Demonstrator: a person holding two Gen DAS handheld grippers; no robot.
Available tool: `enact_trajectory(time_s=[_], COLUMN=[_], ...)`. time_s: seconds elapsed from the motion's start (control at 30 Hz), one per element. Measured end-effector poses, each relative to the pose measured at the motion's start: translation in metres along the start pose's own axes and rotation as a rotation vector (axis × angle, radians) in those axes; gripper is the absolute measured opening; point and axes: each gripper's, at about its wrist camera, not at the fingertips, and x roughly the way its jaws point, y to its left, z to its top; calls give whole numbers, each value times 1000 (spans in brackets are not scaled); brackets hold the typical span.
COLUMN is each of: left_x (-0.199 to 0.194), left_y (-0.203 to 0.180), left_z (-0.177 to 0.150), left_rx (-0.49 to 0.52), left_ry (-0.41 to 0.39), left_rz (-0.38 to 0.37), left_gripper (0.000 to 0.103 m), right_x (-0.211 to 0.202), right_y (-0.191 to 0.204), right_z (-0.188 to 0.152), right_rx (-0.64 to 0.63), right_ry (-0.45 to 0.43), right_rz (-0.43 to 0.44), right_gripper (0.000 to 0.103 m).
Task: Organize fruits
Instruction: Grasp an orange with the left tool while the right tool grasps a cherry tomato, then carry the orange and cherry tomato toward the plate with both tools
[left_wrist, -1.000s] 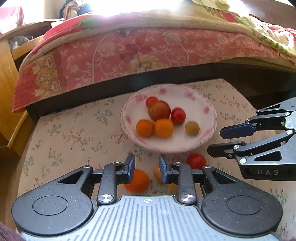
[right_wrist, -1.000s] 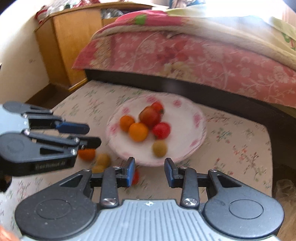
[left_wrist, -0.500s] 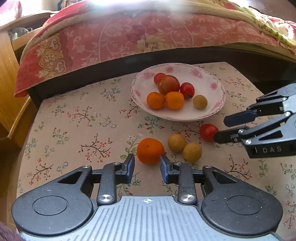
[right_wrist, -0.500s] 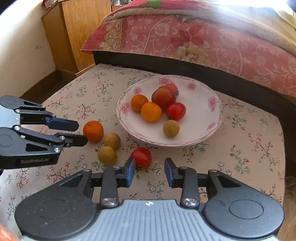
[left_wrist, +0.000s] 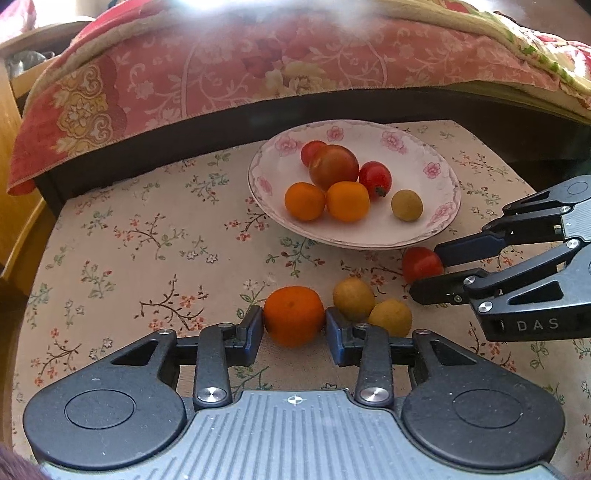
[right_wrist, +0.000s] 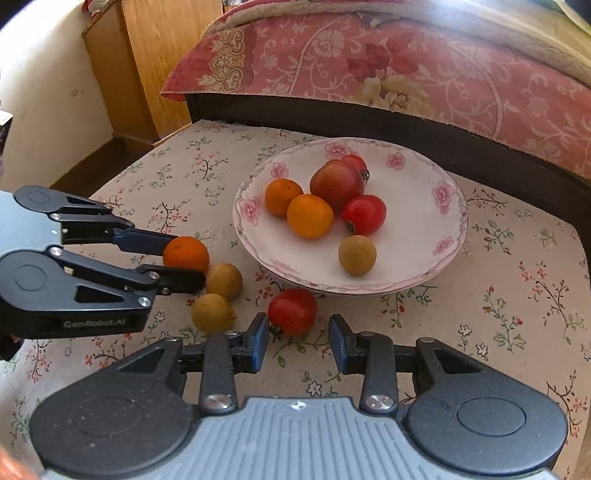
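Observation:
A white floral plate (left_wrist: 439, 218) (right_wrist: 454, 236) on the flowered tablecloth holds several fruits: oranges, tomatoes and a brown longan. In front of it lie a loose orange (left_wrist: 293, 315) (right_wrist: 186, 253), two longans (left_wrist: 354, 298) (right_wrist: 212, 312) and a red tomato (left_wrist: 421, 263) (right_wrist: 292, 311). My left gripper (left_wrist: 294, 330) is open, with its fingers on either side of the orange. It also shows in the right wrist view (right_wrist: 181, 262). My right gripper (right_wrist: 297, 341) is open with the tomato at its fingertips. It also shows in the left wrist view (left_wrist: 430, 269).
A bed with a red floral cover (left_wrist: 258, 62) runs along the table's far edge. A wooden cabinet (right_wrist: 147, 62) stands at the far left. The table edge drops off on the left (left_wrist: 40, 229) and on the right (right_wrist: 585, 258).
Both grippers have moved down and forward to the loose fruits. The left fingers now flank the orange and the right fingers reach the tomato. Both stay open.

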Motion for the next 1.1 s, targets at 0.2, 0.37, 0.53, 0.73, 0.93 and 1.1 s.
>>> enact_trajectory(time_s=[0.2, 0.37, 0.53, 0.73, 0.93, 1.1], left_x=[0, -1, -2, -13, -34, -49], left_y=[-2, -4, -5, -9, -21, -35], left_z=[-2, -3, -3, -7, -17, -30], left_rx=[5, 14, 11, 12, 18, 13], left_ry=[-1, -3, 5, 22, 47, 73], left_rz=[9, 16, 18, 25, 34, 28], left_gripper=[44, 43, 43, 42, 42, 42], right_x=[4, 4, 3, -5, -24, -44], right_y=[0, 3, 3, 3, 14, 24], right_z=[3, 3, 2, -2, -15, -30], right_rx=[9, -1, -3, -9, -37, -48], right_ry=[-13, -8, 6, 20, 26, 29], right_rz=[9, -12, -25, -37, -29, -43], right_gripper=[39, 33, 32, 32, 32, 32])
